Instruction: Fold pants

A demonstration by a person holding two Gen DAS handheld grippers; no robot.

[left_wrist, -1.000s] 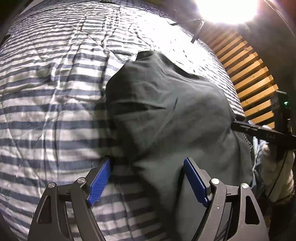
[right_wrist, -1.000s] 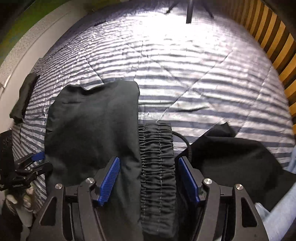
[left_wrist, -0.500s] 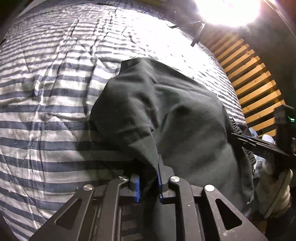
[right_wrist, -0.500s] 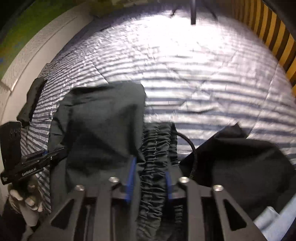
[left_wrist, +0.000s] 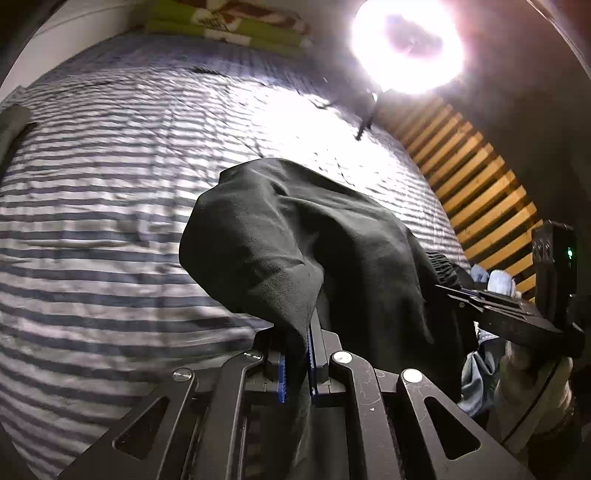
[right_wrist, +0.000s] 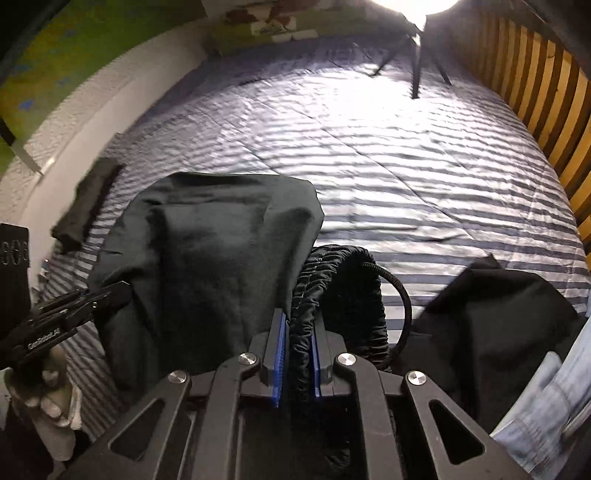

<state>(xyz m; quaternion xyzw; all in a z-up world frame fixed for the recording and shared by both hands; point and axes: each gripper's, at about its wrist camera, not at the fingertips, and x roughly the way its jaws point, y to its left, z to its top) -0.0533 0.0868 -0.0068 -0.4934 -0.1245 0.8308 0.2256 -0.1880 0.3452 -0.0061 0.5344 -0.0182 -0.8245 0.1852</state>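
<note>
Both tongs, left (left_wrist: pixel 296 363) and right (right_wrist: pixel 297 363), angled downward, have clamped and lifted the pants (left_wrist: pixel 332 240).

Pants: dark charcoal-black soft fabric pants (left_wrist: pixel 332 254), plain, with no pattern.
Waistband: black gathered elastic waistband (right_wrist: pixel 314 280) with a black braided drawcord (right_wrist: pixel 400 295).
Bed cover: quilted bedspread (left_wrist: pixel 110 184) in blue-grey and white stripes.
Gripper pads: bright blue ribbed pads (right_wrist: pixel 280 354) on black frames.
Slats: honey-yellow wooden slats (left_wrist: pixel 476 177) with dark gaps.
Pillow: lime-green pillow (left_wrist: pixel 221 26) with brown and white patches.
</note>
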